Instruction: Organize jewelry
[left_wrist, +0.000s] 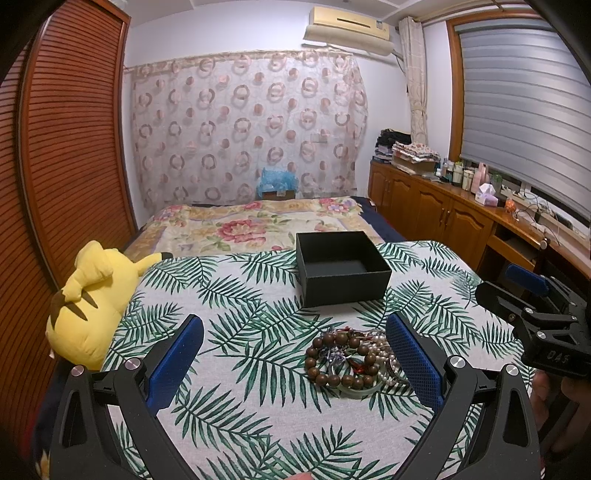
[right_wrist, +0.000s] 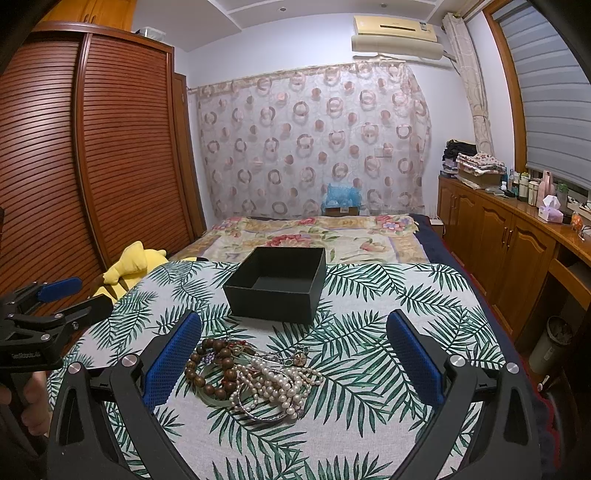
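Observation:
A tangled pile of jewelry (left_wrist: 347, 358) lies on the leaf-print cloth (left_wrist: 240, 295): a brown wooden bead bracelet (right_wrist: 207, 369), pearl strands (right_wrist: 273, 384) and thin bangles. Behind the pile stands an open, empty black box (left_wrist: 343, 273), also in the right wrist view (right_wrist: 277, 284). My left gripper (left_wrist: 293, 332) is open above the cloth, with the pile just inside its right finger. My right gripper (right_wrist: 295, 325) is open too, and the pile lies by its left finger. Each gripper shows at the edge of the other's view: right gripper (left_wrist: 495, 280), left gripper (right_wrist: 94, 293). Neither holds anything.
A yellow plush toy (left_wrist: 92, 295) lies off the cloth's left edge. A bed with a floral cover (left_wrist: 240, 225) stretches behind the box. Wooden cabinets (right_wrist: 498, 240) with bottles and a tissue box on top run along the right wall, and a slatted wardrobe (right_wrist: 110, 147) stands left.

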